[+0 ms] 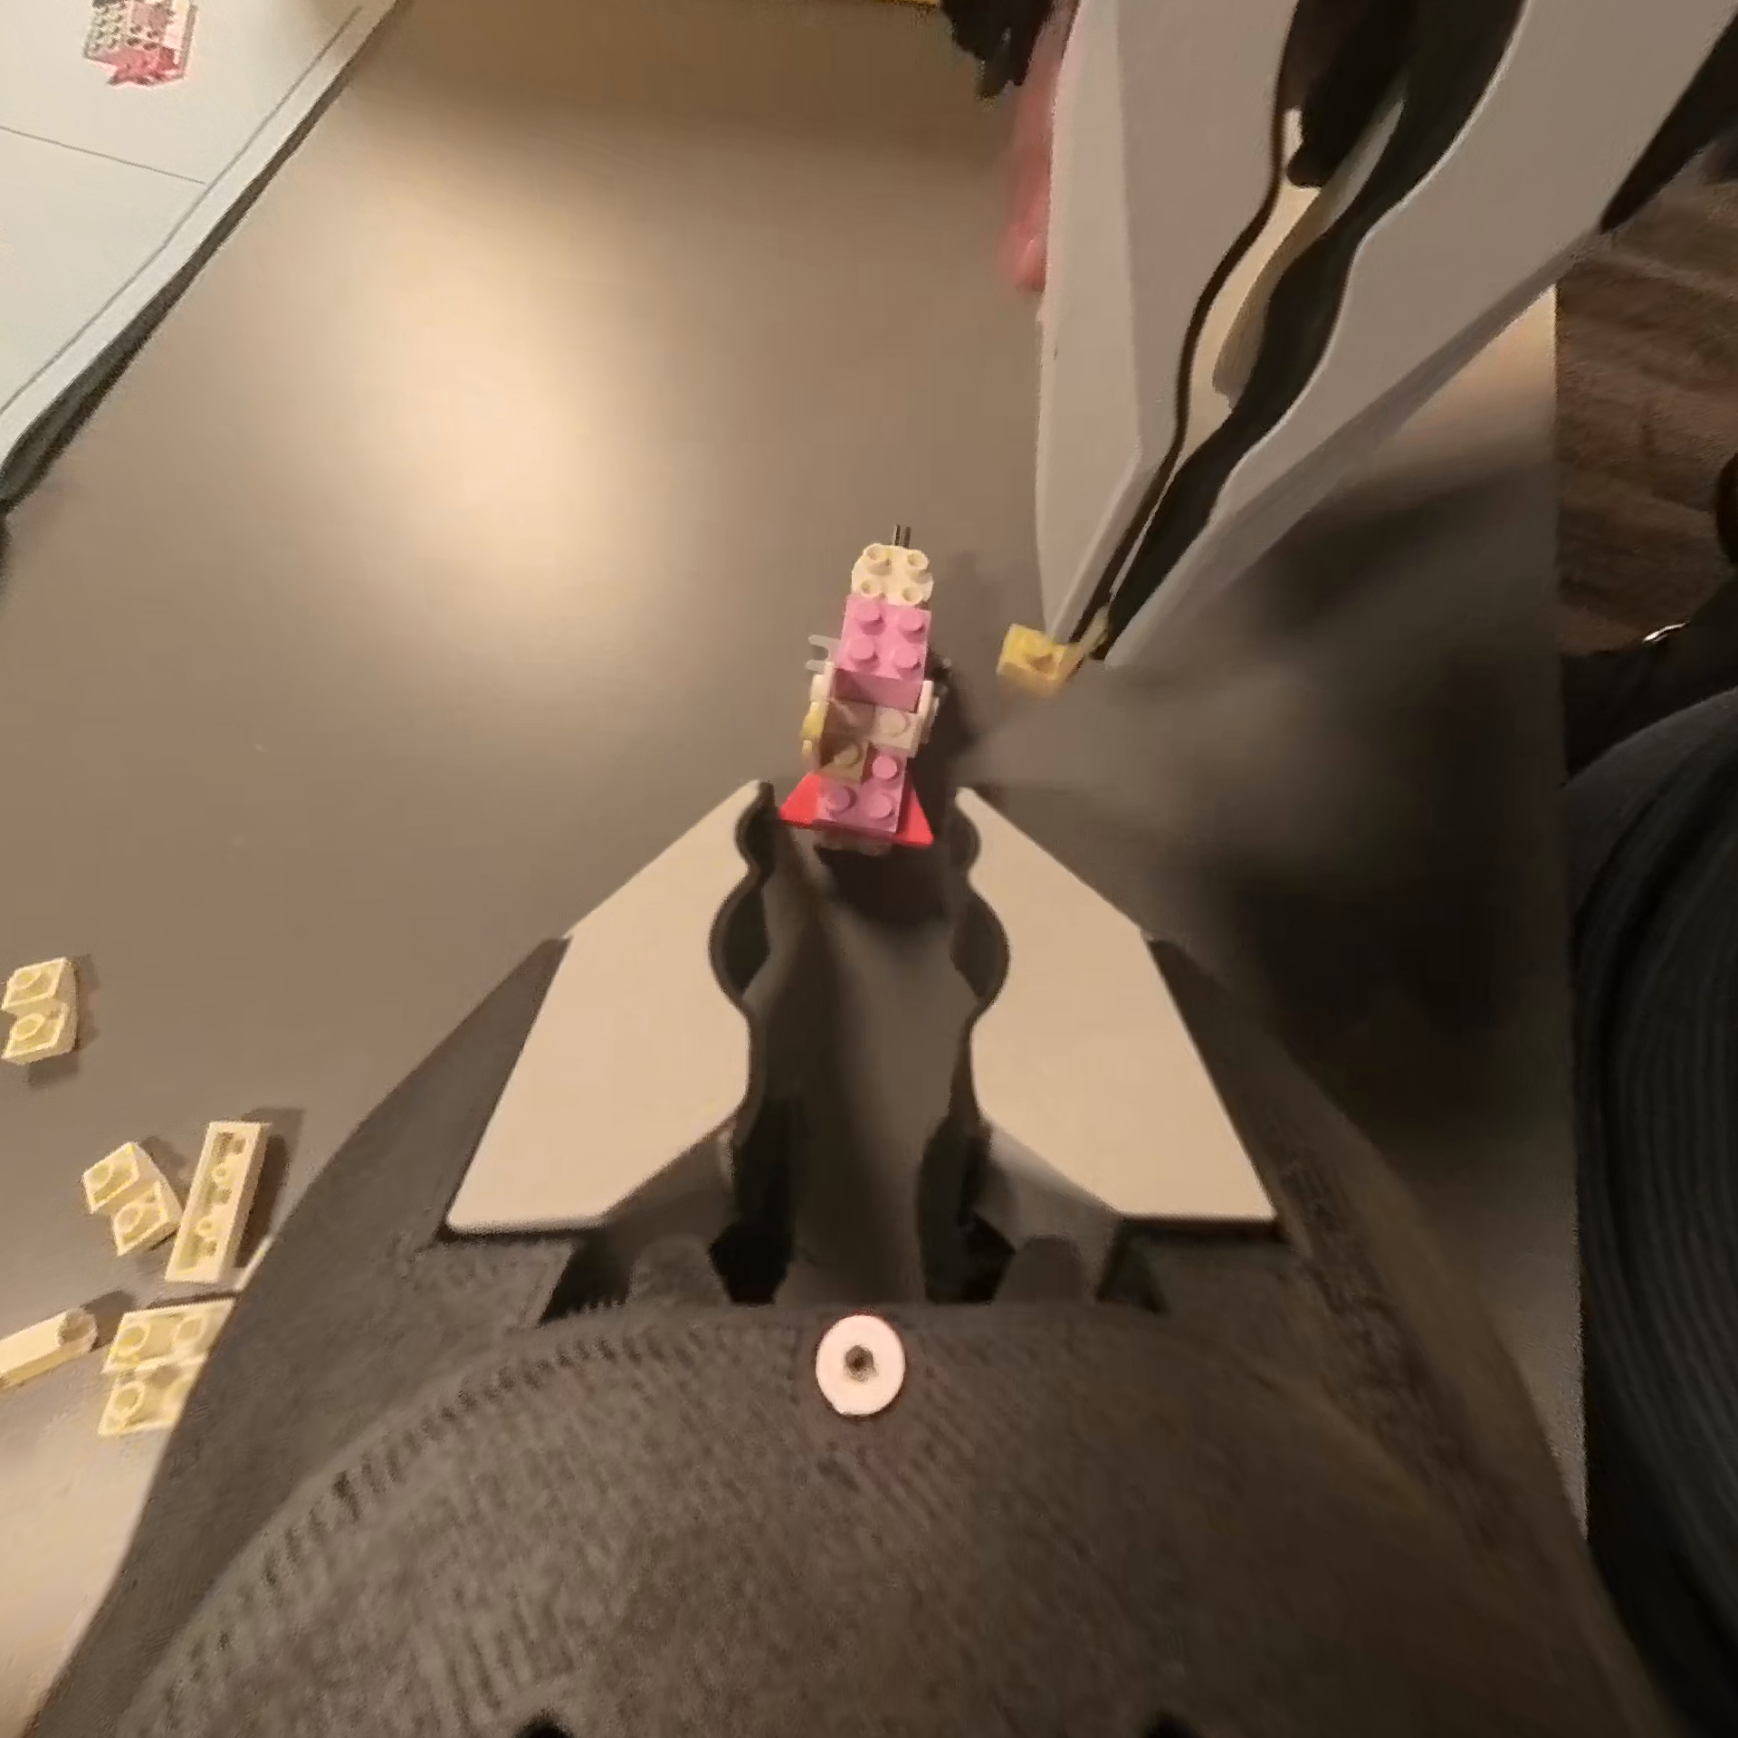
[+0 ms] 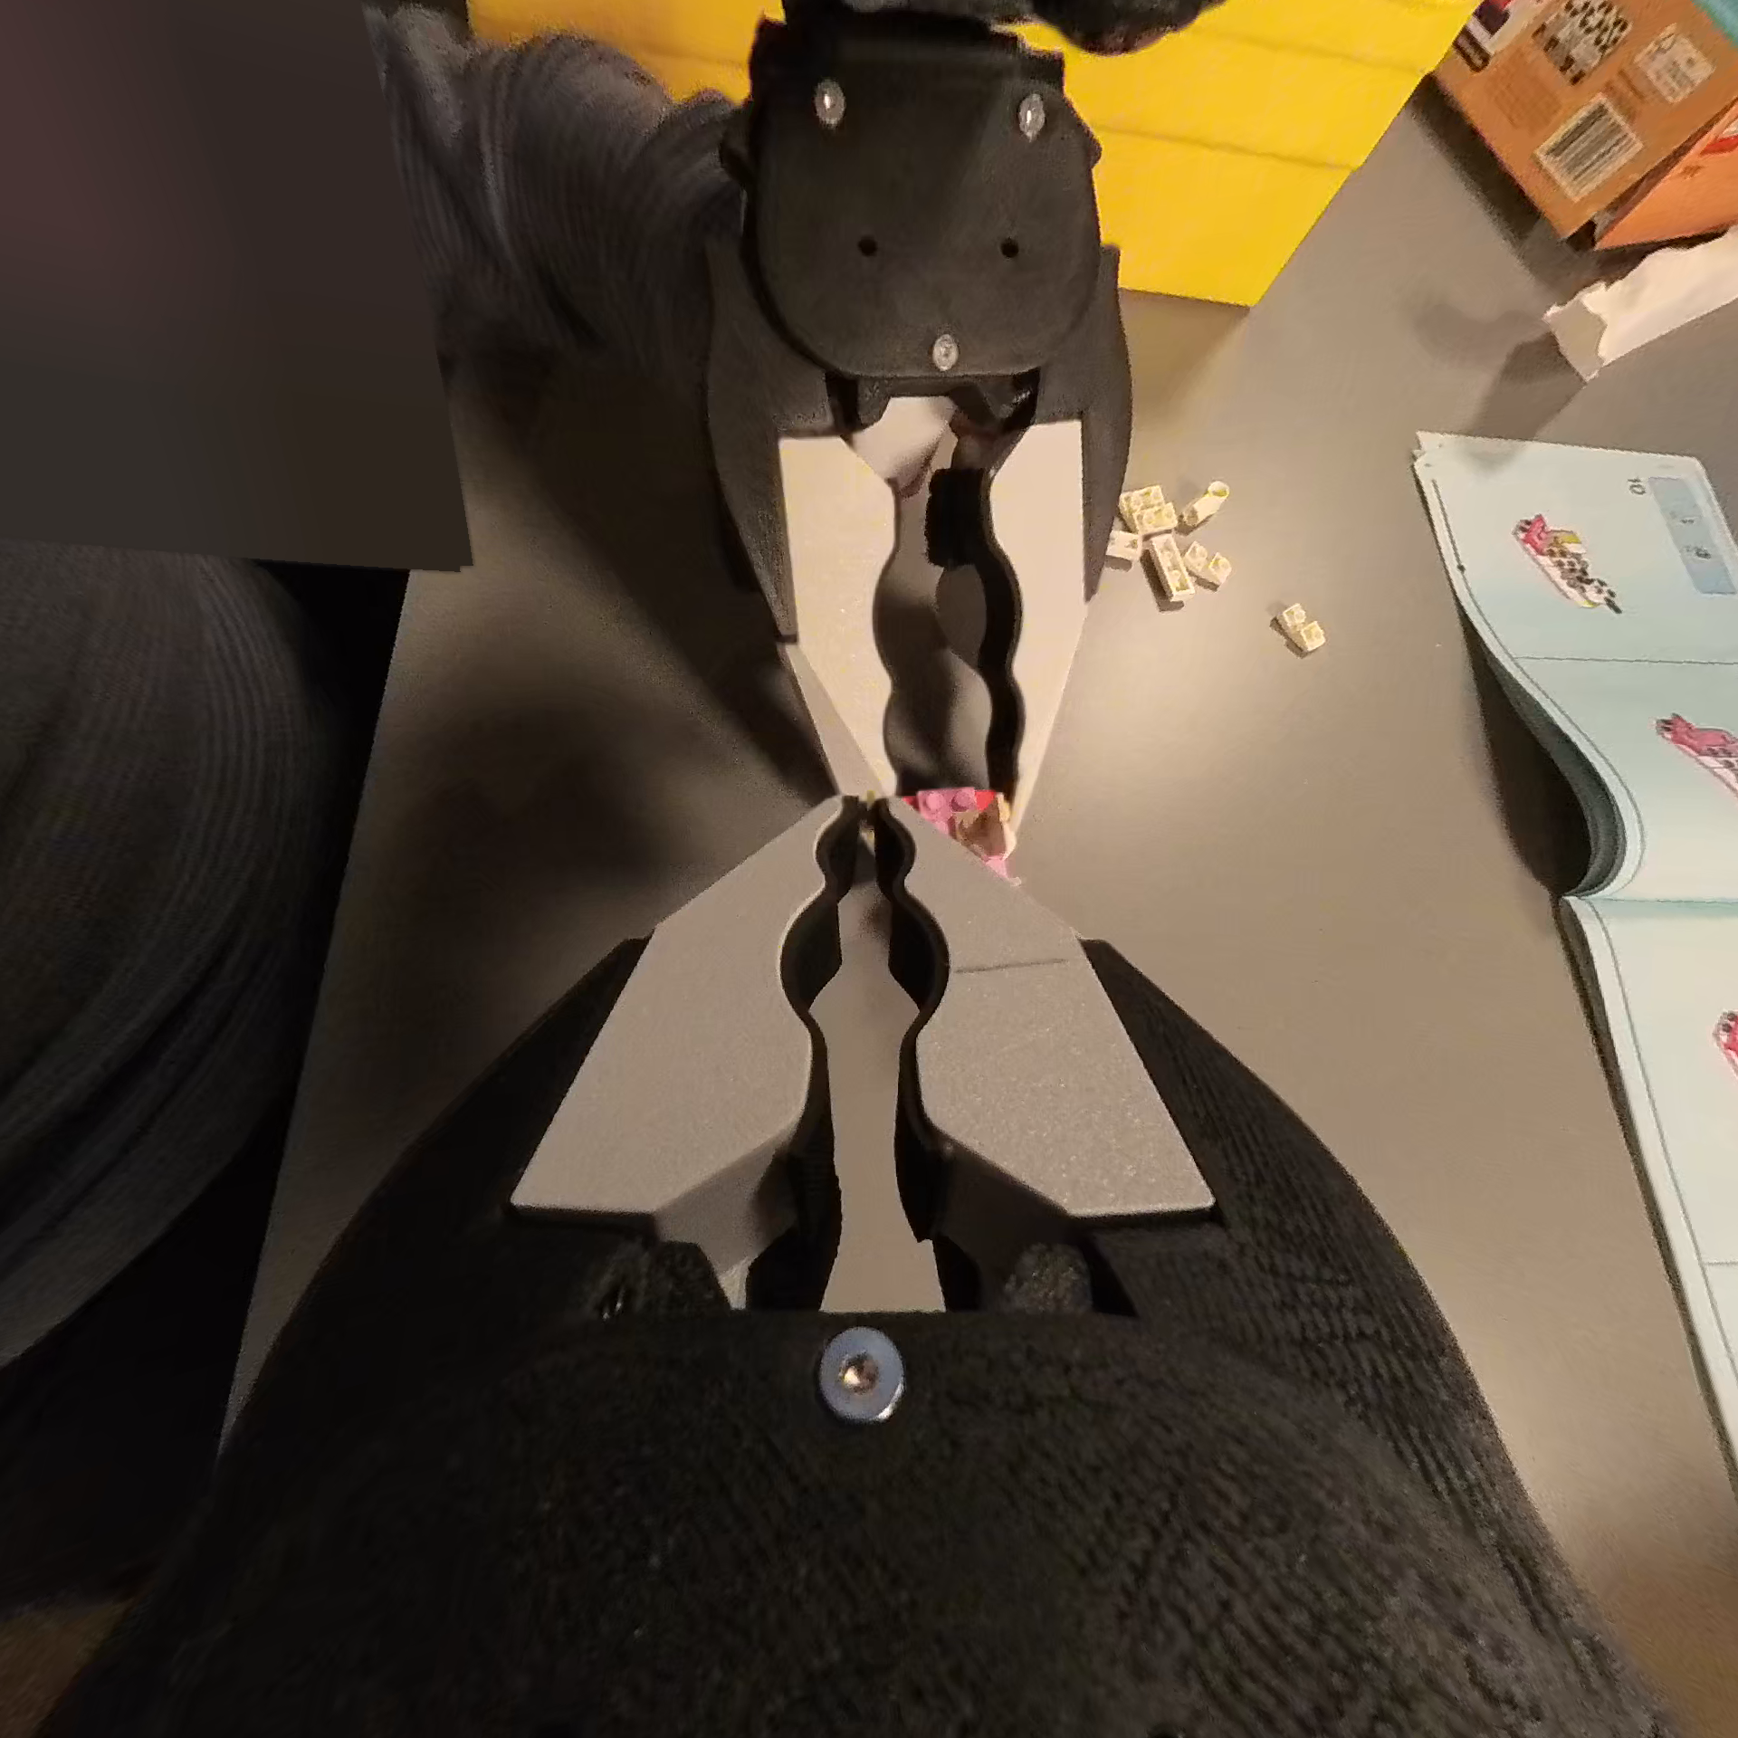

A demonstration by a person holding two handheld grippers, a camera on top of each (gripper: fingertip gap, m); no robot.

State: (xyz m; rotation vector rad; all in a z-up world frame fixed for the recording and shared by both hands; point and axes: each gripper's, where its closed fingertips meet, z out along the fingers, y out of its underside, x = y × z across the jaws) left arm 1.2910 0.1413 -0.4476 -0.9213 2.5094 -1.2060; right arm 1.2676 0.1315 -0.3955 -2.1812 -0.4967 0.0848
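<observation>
A small brick model [image 1: 870, 696], built of pink, cream and red bricks, is held above the brown table [image 1: 470, 423] by the left gripper [image 1: 861, 818], whose two fingers are clenched on its red lower end. How the pads meet that end is hard to make out, since the model's base is hidden in the shadow between them. In the right wrist view only a pink and brown corner of the model [image 2: 978, 828] is seen; the rest is covered by the right gripper [image 2: 867, 804]. Just beside the model, to its right, one small yellow brick [image 1: 1034, 658] is pinched at the closed tips of the right gripper; it is blurred. About eight loose cream bricks [image 1: 141, 1223] are counted well left of the model, several cut off by the edge. An open booklet [image 2: 1599, 705] lies farther off, partly cropped.
</observation>
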